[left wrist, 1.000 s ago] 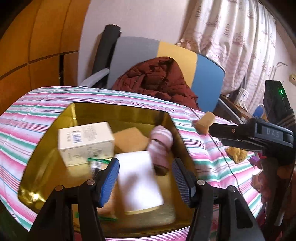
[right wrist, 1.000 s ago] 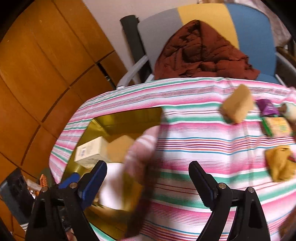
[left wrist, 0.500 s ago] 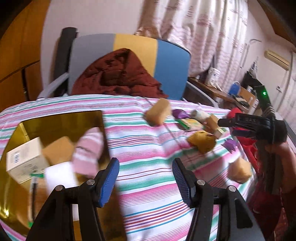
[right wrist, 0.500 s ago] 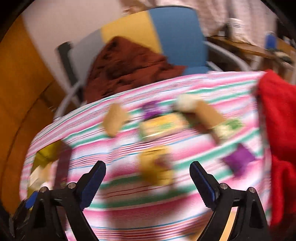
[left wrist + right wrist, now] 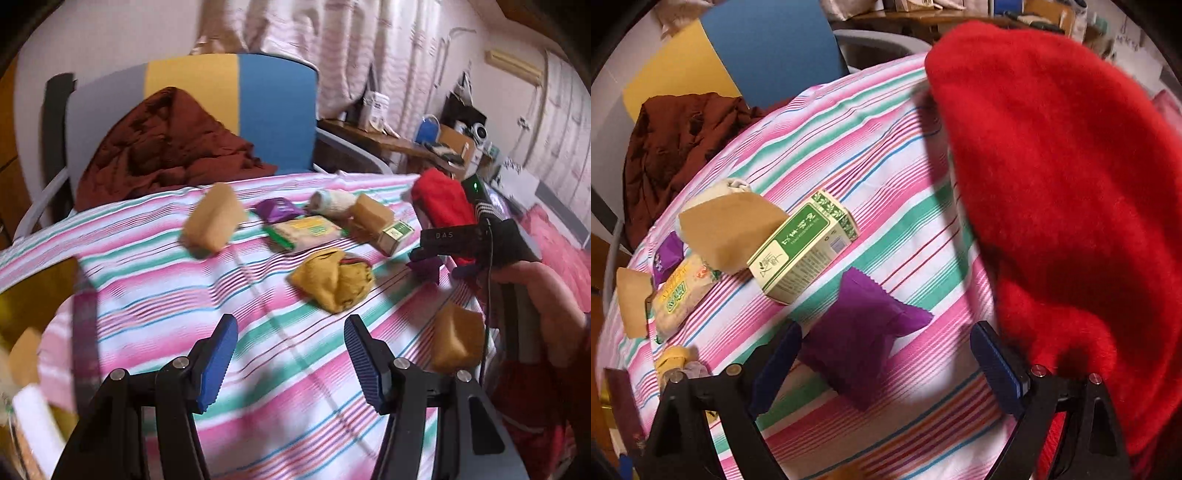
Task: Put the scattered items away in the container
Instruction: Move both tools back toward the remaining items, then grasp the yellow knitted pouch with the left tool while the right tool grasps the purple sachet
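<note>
My left gripper (image 5: 290,354) is open and empty above the striped cloth, short of a yellow pouch (image 5: 334,282). My right gripper (image 5: 886,360) is open, its jaws on either side of a purple packet (image 5: 864,332) without touching it. A green-and-cream box (image 5: 803,245), a tan box (image 5: 729,230), a snack pack (image 5: 679,295) and a second purple packet (image 5: 665,258) lie beyond. The gold container (image 5: 33,295) shows at the left edge of the left wrist view, with items inside. The right gripper also shows in the left wrist view (image 5: 436,245).
A red fleece garment (image 5: 1071,184) lies on the table's right side beside the right gripper. A chair with a brown jacket (image 5: 166,147) stands behind the table. A tan sponge-like block (image 5: 214,221) and another tan item (image 5: 456,339) lie on the cloth.
Both grippers swung right, away from the gold container and toward the scattered items. The right gripper has dropped close over the purple packet. Both stayed open.
</note>
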The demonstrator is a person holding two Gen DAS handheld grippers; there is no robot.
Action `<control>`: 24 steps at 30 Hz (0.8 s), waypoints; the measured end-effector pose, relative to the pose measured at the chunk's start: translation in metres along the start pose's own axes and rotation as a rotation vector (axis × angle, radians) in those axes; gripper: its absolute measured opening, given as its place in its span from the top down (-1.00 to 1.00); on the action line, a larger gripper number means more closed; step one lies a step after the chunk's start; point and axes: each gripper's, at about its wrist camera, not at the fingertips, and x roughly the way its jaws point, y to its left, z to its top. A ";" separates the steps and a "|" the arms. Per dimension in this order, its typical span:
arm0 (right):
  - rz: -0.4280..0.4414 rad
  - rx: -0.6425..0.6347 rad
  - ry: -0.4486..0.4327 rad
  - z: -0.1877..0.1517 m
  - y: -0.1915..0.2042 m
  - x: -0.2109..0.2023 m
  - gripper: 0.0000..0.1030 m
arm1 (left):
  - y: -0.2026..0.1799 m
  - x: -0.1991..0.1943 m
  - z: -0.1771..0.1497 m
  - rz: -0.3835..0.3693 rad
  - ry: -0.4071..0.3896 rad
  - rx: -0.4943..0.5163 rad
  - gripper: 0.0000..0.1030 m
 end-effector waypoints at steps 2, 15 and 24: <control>-0.003 -0.017 -0.003 0.002 0.002 0.001 -0.81 | -0.012 0.014 0.008 0.002 0.002 0.034 -0.18; 0.024 0.008 -0.007 0.002 0.001 0.004 -0.81 | -0.046 0.067 0.041 0.015 0.033 0.083 -0.35; 0.015 0.002 -0.005 0.000 -0.001 0.002 -0.82 | -0.081 0.109 0.054 0.028 0.081 0.219 -0.46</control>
